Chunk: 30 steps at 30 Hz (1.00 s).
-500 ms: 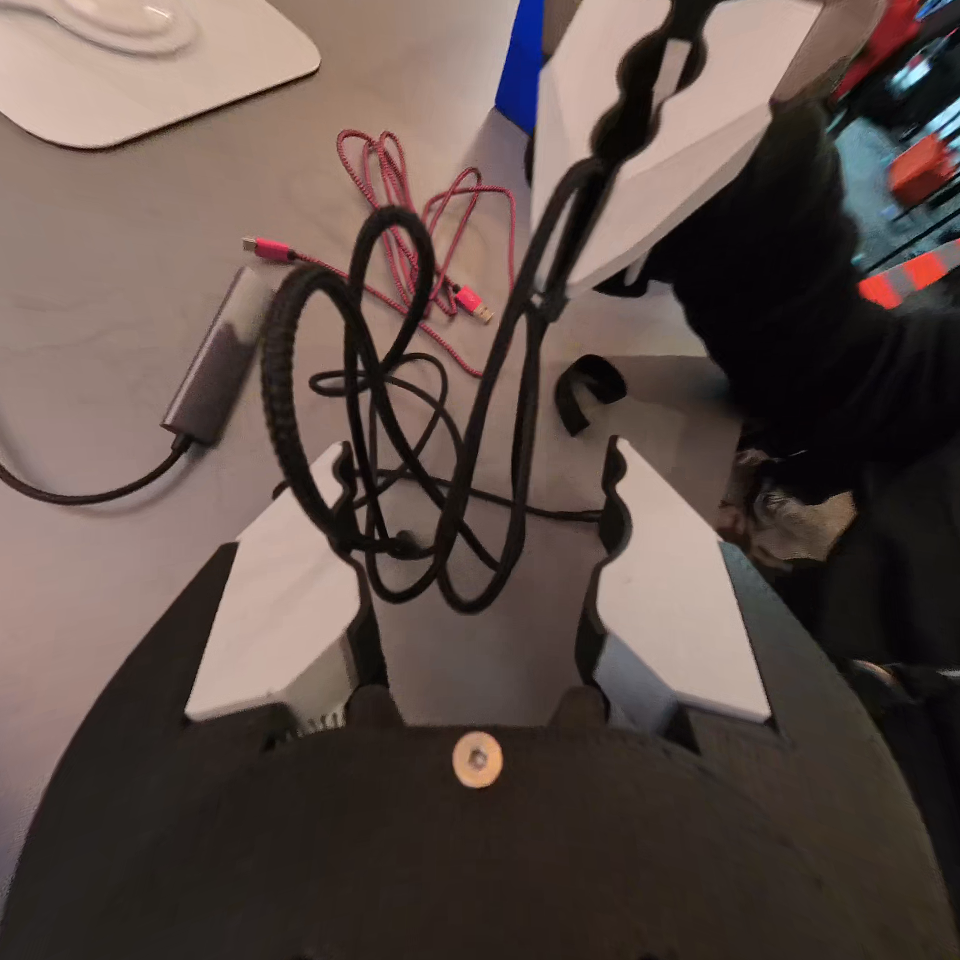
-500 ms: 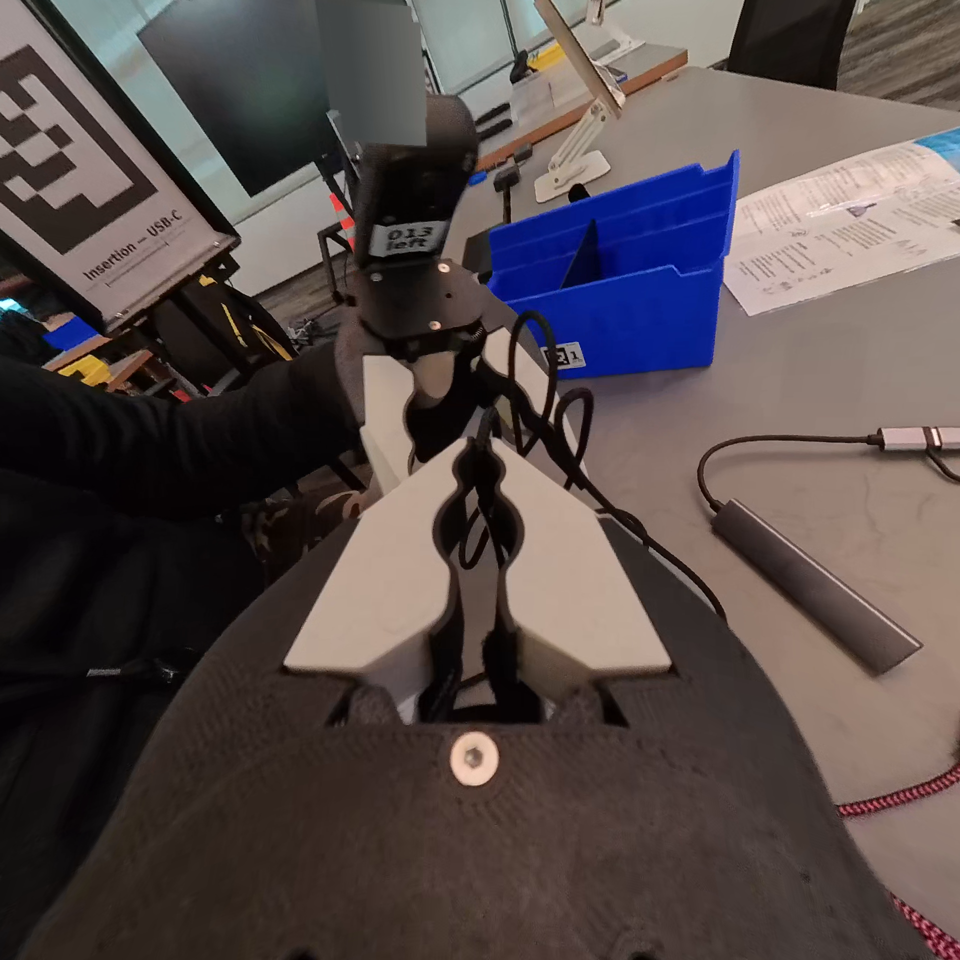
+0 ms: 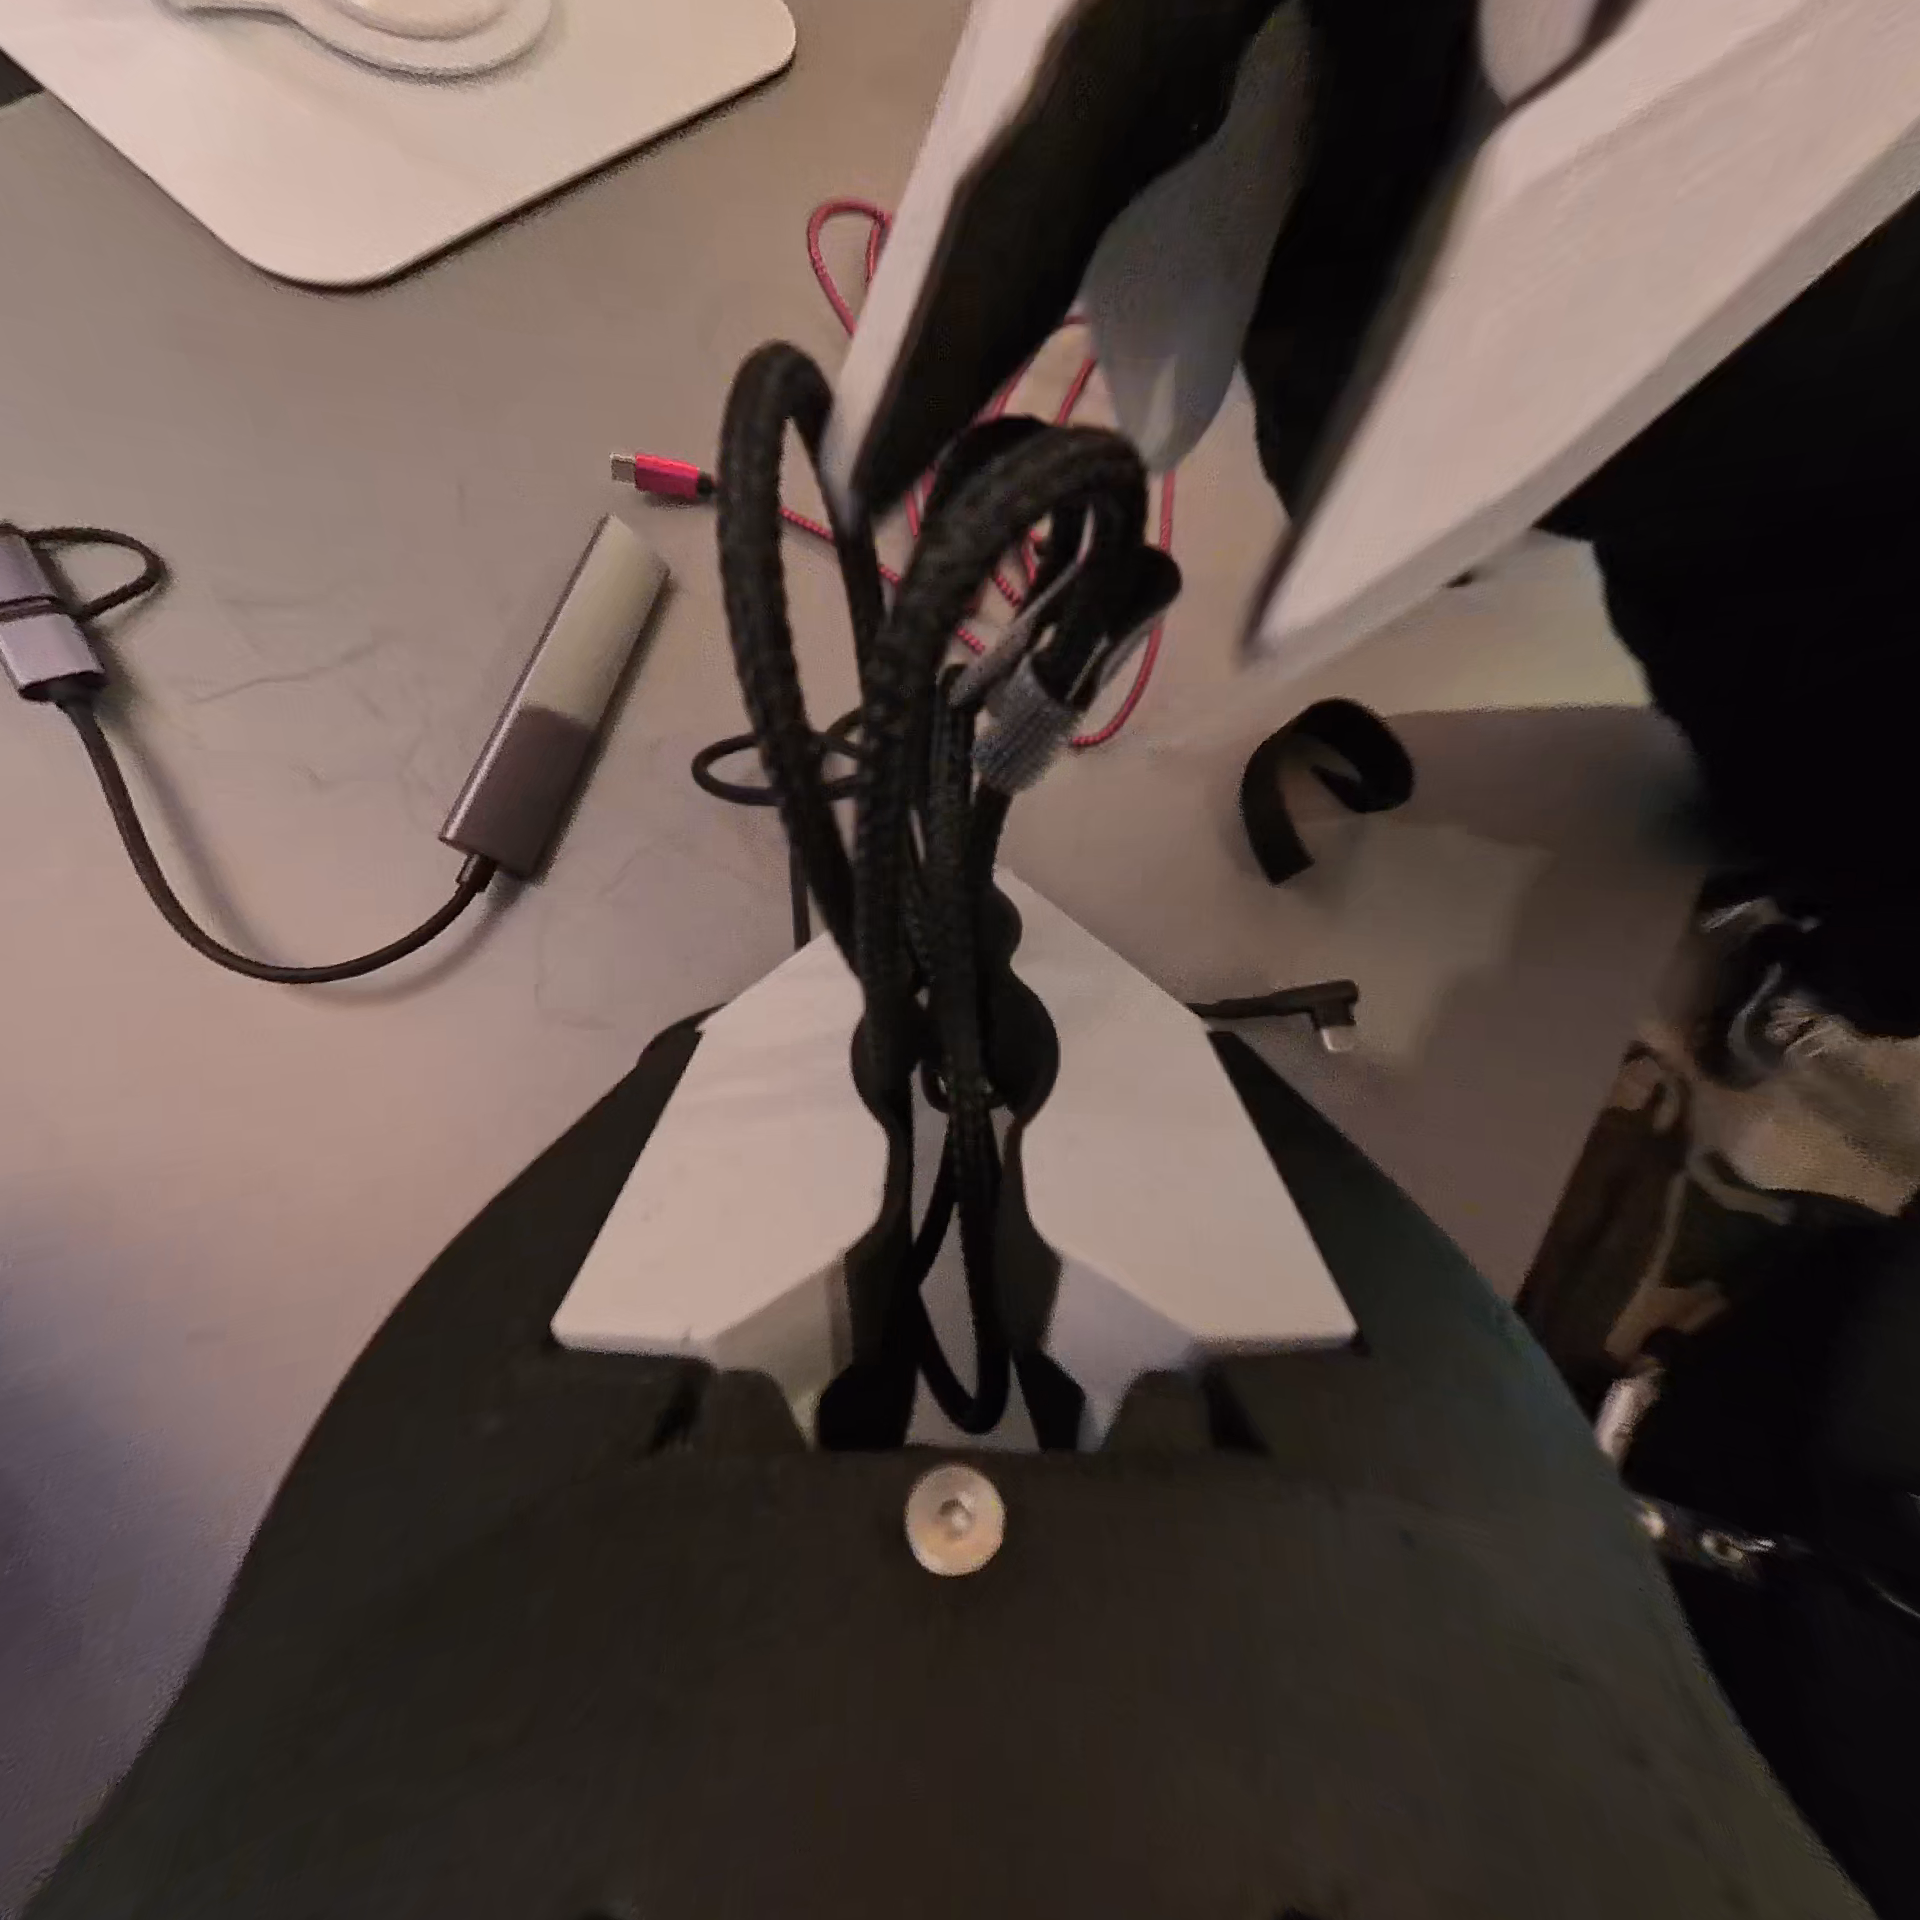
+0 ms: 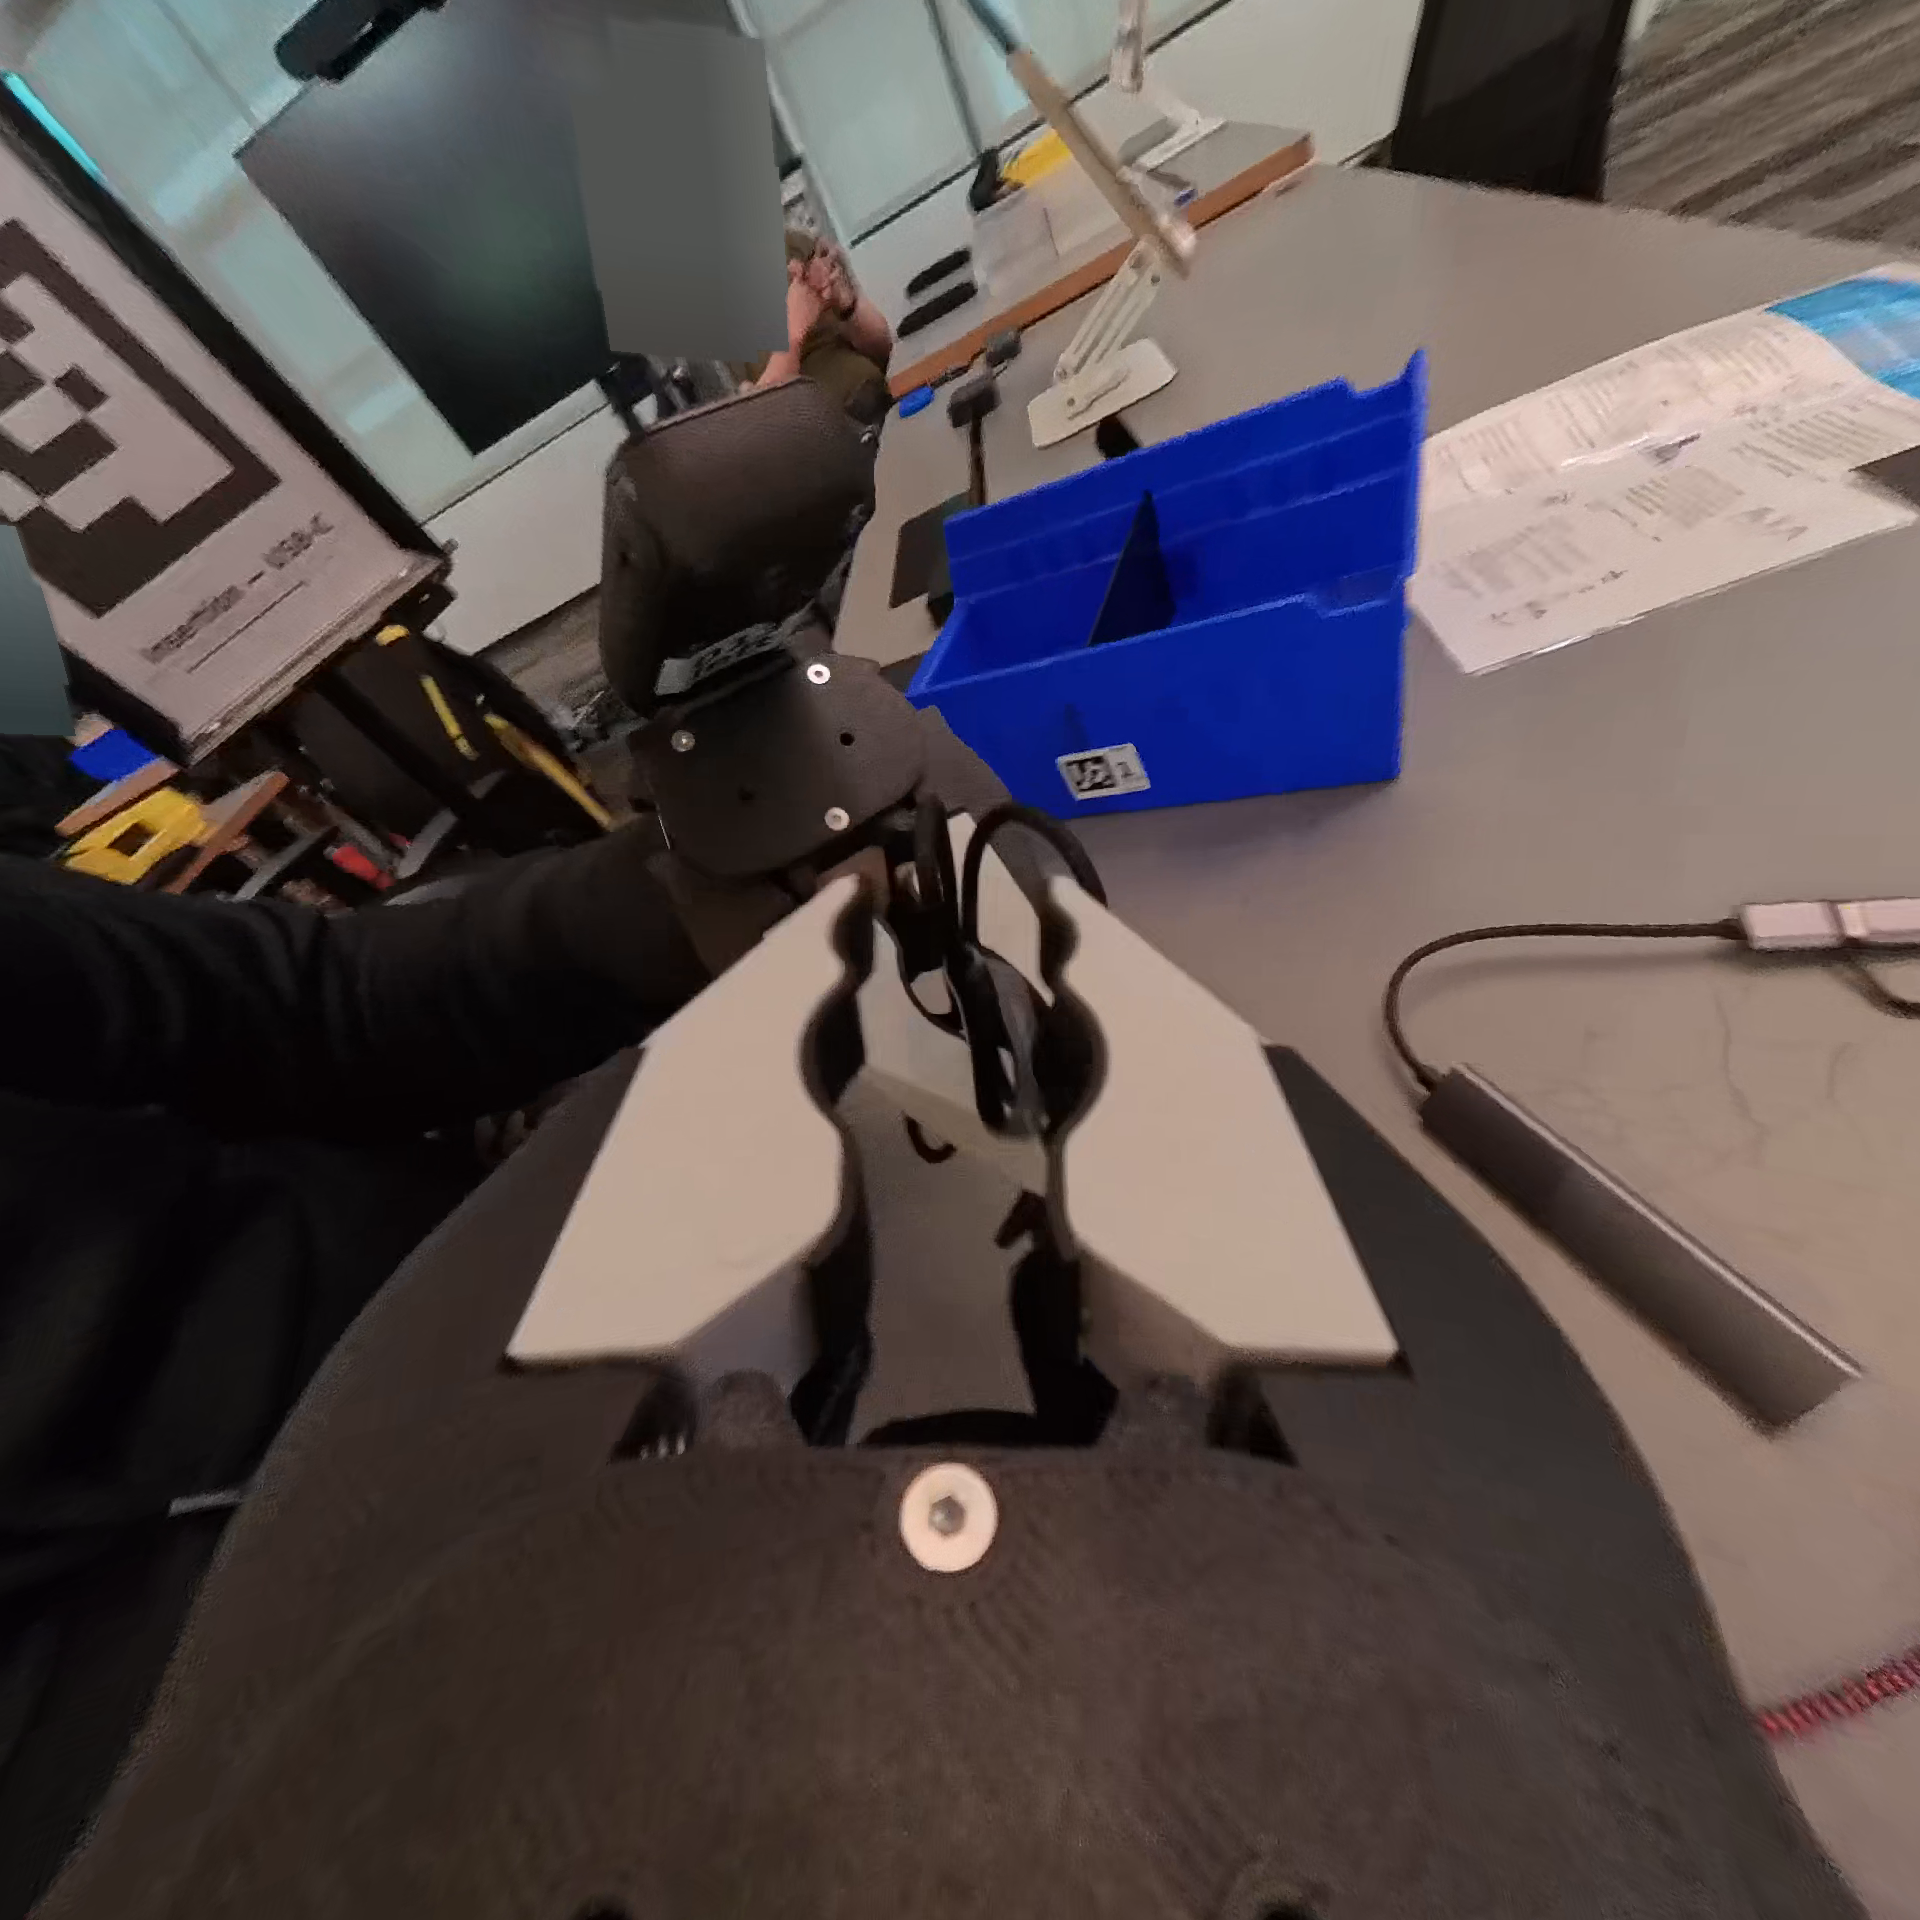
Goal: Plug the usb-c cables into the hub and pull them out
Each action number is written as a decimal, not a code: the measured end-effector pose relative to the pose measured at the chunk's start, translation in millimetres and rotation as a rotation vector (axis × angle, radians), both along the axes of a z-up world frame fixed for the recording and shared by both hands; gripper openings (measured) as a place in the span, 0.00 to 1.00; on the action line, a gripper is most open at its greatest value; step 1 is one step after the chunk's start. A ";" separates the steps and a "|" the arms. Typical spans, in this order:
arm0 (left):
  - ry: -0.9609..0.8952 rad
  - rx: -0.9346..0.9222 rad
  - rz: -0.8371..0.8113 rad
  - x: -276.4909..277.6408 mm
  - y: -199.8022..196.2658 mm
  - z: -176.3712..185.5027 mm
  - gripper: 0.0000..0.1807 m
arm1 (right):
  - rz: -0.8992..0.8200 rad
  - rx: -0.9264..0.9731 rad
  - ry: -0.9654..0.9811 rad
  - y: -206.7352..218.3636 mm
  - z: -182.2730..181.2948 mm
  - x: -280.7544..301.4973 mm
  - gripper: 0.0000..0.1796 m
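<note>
My left gripper (image 3: 920,951) is shut on a bundle of black braided cable (image 3: 774,644), which loops up out of its fingers; a grey ribbed plug collar (image 3: 1023,717) sits in the loops. My right gripper (image 4: 951,904) is open, and the same black cable (image 4: 992,1029) passes loosely between its fingers. It also shows in the left wrist view (image 3: 1049,561), close above the bundle with its fingers apart. The grey hub (image 3: 561,696) lies on the table to the left, apart from both grippers; it also shows in the right wrist view (image 4: 1631,1236). A red braided cable (image 3: 665,478) lies behind the bundle.
A blue bin (image 4: 1195,665) stands beyond the grippers and printed papers (image 4: 1662,457) lie right of it. A white flat base (image 3: 416,135) is at the far left. A black strap (image 3: 1320,779) and a small black plug (image 3: 1325,1013) lie near the table edge. A person's black sleeve (image 4: 312,997) holds the left gripper. Left tips to right tips: about 9 centimeters.
My left gripper has shut on the black cable bundle. My right gripper has opened and let the cable go, and it now stands closer above the left one.
</note>
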<state>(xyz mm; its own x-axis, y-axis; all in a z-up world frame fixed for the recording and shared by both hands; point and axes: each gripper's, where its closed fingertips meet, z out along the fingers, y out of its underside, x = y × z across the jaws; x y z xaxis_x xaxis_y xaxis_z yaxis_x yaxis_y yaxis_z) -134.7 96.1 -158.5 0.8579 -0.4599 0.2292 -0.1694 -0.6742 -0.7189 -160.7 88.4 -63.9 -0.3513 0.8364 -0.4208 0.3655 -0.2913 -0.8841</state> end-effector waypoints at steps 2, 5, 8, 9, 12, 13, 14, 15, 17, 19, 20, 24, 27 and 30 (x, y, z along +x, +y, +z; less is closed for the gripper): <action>-0.092 0.038 0.059 -11.2 3.1 13.1 0.02 | -0.074 0.033 0.019 14.6 6.8 5.8 0.21; -0.102 0.102 0.169 -32.3 8.4 26.4 0.02 | -0.138 0.101 0.000 19.5 7.1 17.8 0.24; 0.028 0.149 0.236 -41.7 13.1 28.7 0.02 | -0.148 0.092 -0.022 3.8 -3.3 17.1 0.28; 0.073 0.152 0.242 -40.2 14.2 28.3 0.02 | -0.152 0.078 -0.032 -1.2 -9.2 12.4 0.31; 0.201 0.174 0.285 -42.2 18.1 28.5 0.02 | -0.149 -0.018 -0.025 -12.4 -19.4 -3.6 0.30; 0.217 0.177 0.290 -42.9 18.3 28.2 0.02 | -0.184 -0.068 0.006 -7.3 -16.7 -7.7 0.36; 0.235 0.173 0.290 -42.3 18.2 26.5 0.02 | -0.207 -0.106 0.021 -2.6 -15.7 -10.5 0.38; 0.246 0.171 0.279 -39.1 17.9 24.9 0.02 | -0.221 -0.129 0.035 -0.3 -15.0 -12.8 0.38; 0.327 0.183 0.290 -40.2 18.4 22.6 0.02 | -0.214 -0.155 0.031 -2.5 -16.7 -17.0 0.41; 0.386 0.184 0.298 -40.5 20.5 20.7 0.02 | -0.231 -0.187 0.046 -1.0 -15.4 -21.6 0.44; 0.397 0.188 0.304 -40.3 22.3 20.6 0.02 | -0.238 -0.197 0.047 -0.8 -15.9 -24.0 0.43; 0.522 0.202 0.325 -40.5 26.4 18.6 0.01 | -0.281 -0.194 0.067 5.9 -18.5 -31.5 0.32; 0.516 0.208 0.313 -38.4 27.0 18.9 0.05 | -0.266 -0.171 0.077 7.9 -17.5 -31.6 0.23; 0.430 0.211 0.288 -35.6 24.3 22.4 0.10 | -0.220 -0.192 0.098 4.9 -12.7 -29.8 0.10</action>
